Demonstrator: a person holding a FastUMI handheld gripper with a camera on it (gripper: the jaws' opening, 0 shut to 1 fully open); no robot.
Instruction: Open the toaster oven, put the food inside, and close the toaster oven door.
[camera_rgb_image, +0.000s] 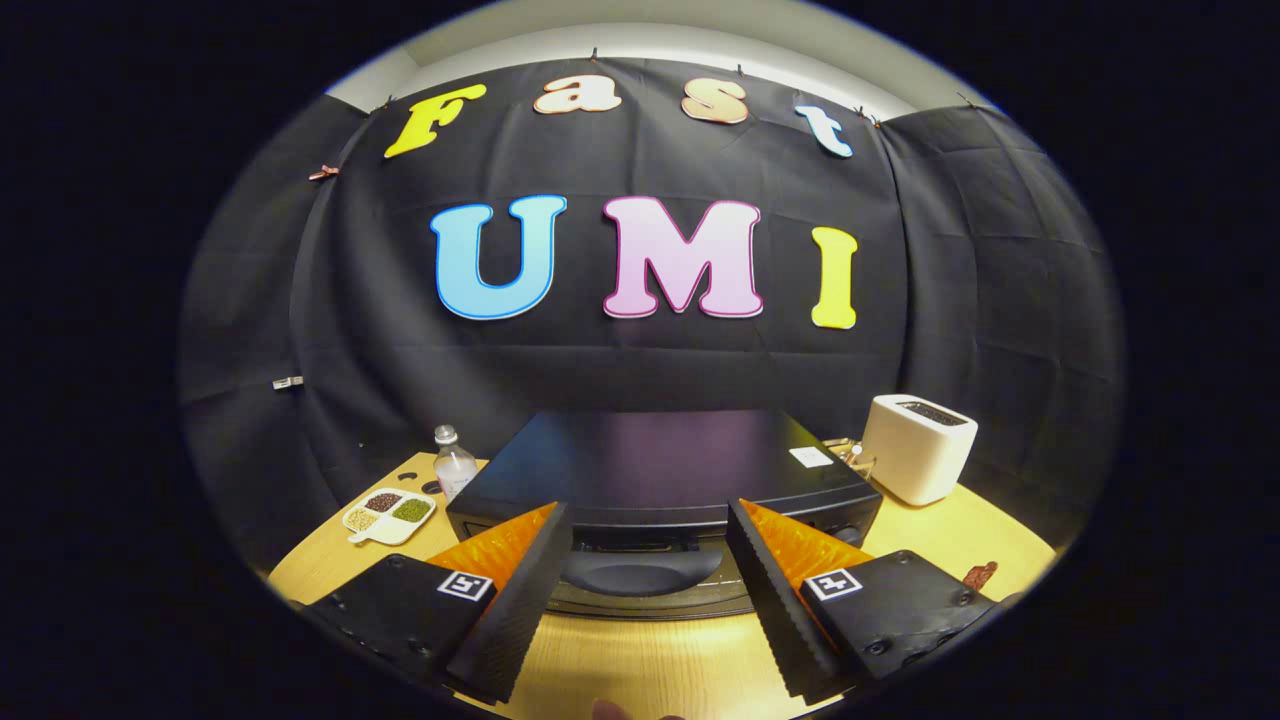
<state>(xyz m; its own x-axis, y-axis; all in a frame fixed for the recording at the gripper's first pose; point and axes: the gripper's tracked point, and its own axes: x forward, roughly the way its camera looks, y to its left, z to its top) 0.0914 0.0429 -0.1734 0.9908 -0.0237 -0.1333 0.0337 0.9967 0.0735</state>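
Fingers (560, 590): two black ribbed pads backed in orange, spread wide and holding nothing; the gripper (650, 600) is poised above the near part of the desk (650, 660).

Toaster oven (660, 475): black, boxy, directly ahead of the fingers and seen from above its front edge. Door appears closed, so the task looks to be at its opening step. Between the fingers lies the door's front with a dark, rounded handle (640, 570). Judged heavy and rigid in the body; the hinged door should swing down stiffly. Best hold is probably the handle's middle, both fingers closing across it. The glossy finish may be slippery, so a square grip is advised.

Compartment dish (390, 515): white, left of the oven, holding grains or beans in separate sections.

Bottle (455, 465): small, clear, capped, just left of the oven and behind the dish.

Pop-up toaster (918, 447): white, far right on the desk.

Small reddish-brown item (980, 575): near right, beside the right finger's housing; possibly the food, though too small to tell.
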